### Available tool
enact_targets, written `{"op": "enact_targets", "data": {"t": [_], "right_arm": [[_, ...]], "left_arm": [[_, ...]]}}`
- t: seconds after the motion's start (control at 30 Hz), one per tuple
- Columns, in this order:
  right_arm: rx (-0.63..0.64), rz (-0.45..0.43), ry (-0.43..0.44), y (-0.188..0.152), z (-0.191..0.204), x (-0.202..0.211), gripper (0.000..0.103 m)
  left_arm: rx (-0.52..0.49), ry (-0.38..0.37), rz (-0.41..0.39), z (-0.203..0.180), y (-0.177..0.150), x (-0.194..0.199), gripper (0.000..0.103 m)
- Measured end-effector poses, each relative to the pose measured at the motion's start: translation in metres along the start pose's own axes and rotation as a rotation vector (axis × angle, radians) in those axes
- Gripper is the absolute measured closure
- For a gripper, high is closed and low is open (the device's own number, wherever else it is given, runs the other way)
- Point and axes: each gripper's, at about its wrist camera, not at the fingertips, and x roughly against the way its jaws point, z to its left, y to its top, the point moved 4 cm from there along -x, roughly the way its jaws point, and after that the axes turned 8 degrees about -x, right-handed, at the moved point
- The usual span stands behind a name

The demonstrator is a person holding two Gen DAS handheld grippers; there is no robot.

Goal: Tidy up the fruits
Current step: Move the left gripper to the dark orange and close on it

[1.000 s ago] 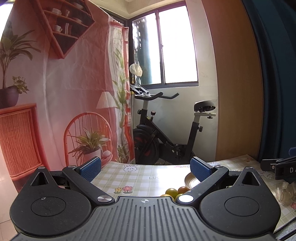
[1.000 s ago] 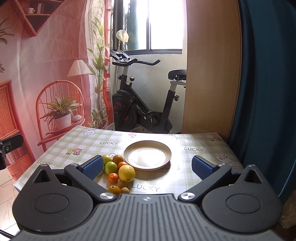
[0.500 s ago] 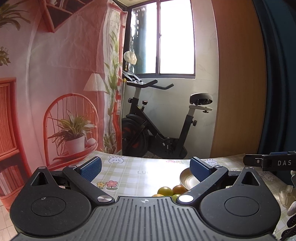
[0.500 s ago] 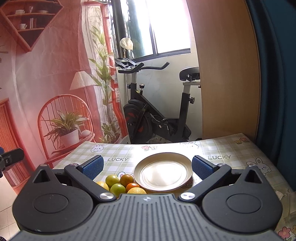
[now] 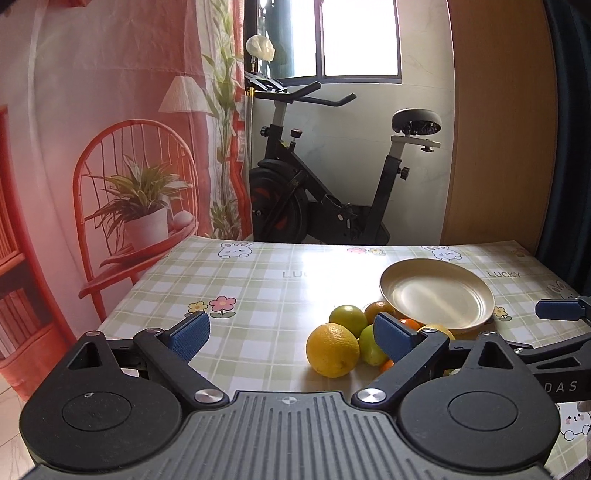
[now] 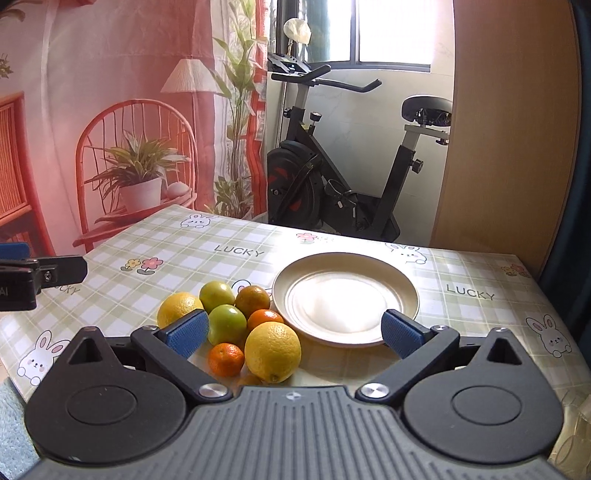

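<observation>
Flanking one plate (image 6: 347, 299), seven fruits (image 6: 236, 321) cluster; left gripper (image 5: 291, 334) narrowing yet wide, right gripper (image 6: 295, 332) wide.

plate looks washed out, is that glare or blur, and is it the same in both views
Glare, not blur: in the right wrist view the plate has a white, blown-out middle under the bright window; in the left wrist view the plate shows a milder sheen, and the tablecloth there carries a pale reflection. Rims stay sharp in both.
</observation>
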Motion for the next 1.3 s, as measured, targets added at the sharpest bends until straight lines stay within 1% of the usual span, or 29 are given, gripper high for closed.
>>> {"op": "enact_targets", "data": {"t": [0.1, 0.17, 0.23, 0.3, 0.37, 0.5, 0.57, 0.6, 0.67, 0.73, 0.87, 1.03, 1.1, 1.17, 1.3], "right_arm": [[0.003, 0.024, 0.026, -0.011, -0.001, -0.004, 0.002], [0.020, 0.038, 0.037, -0.017, 0.000, -0.007, 0.004], [0.024, 0.053, 0.056, -0.022, 0.000, -0.009, 0.006], [0.014, 0.067, 0.070, -0.026, -0.002, -0.010, 0.009], [-0.003, 0.093, 0.093, -0.029, -0.003, -0.012, 0.019], [0.025, 0.121, 0.127, -0.035, 0.004, -0.015, 0.033], [0.037, 0.132, 0.146, -0.037, 0.008, -0.017, 0.047], [0.040, 0.137, 0.157, -0.039, 0.010, -0.018, 0.049], [0.044, 0.150, 0.178, -0.043, 0.014, -0.020, 0.057], [0.052, 0.163, 0.195, -0.047, 0.017, -0.022, 0.064], [0.057, 0.191, 0.218, -0.053, 0.023, -0.026, 0.065], [0.037, 0.222, 0.216, -0.059, 0.022, -0.032, 0.065], [0.023, 0.229, 0.221, -0.060, 0.020, -0.034, 0.065], [0.014, 0.232, 0.228, -0.061, 0.020, -0.035, 0.065], [0.012, 0.236, 0.238, -0.062, 0.022, -0.036, 0.064]], "left_arm": [[-0.014, -0.017, 0.016, -0.005, -0.004, -0.005, 0.007], [-0.005, -0.043, 0.030, -0.006, -0.006, -0.008, 0.012], [0.006, -0.091, 0.044, -0.009, -0.010, -0.012, 0.016], [0.002, -0.103, 0.049, -0.009, -0.011, -0.014, 0.017], [-0.002, -0.107, 0.039, -0.010, -0.012, -0.016, 0.017], [0.002, -0.124, 0.050, -0.011, -0.013, -0.021, 0.017], [0.011, -0.144, 0.057, -0.013, -0.015, -0.022, 0.018], [0.016, -0.157, 0.062, -0.014, -0.017, -0.022, 0.019], [0.021, -0.187, 0.071, -0.016, -0.019, -0.024, 0.025], [0.024, -0.217, 0.080, -0.018, -0.020, -0.026, 0.027], [0.029, -0.279, 0.084, -0.025, -0.021, -0.029, 0.029], [0.019, -0.352, 0.103, -0.038, -0.025, -0.036, 0.032], [0.018, -0.379, 0.120, -0.043, -0.027, -0.040, 0.033], [0.017, -0.416, 0.151, -0.050, -0.031, -0.046, 0.038], [0.009, -0.481, 0.194, -0.059, -0.038, -0.056, 0.043]]}}
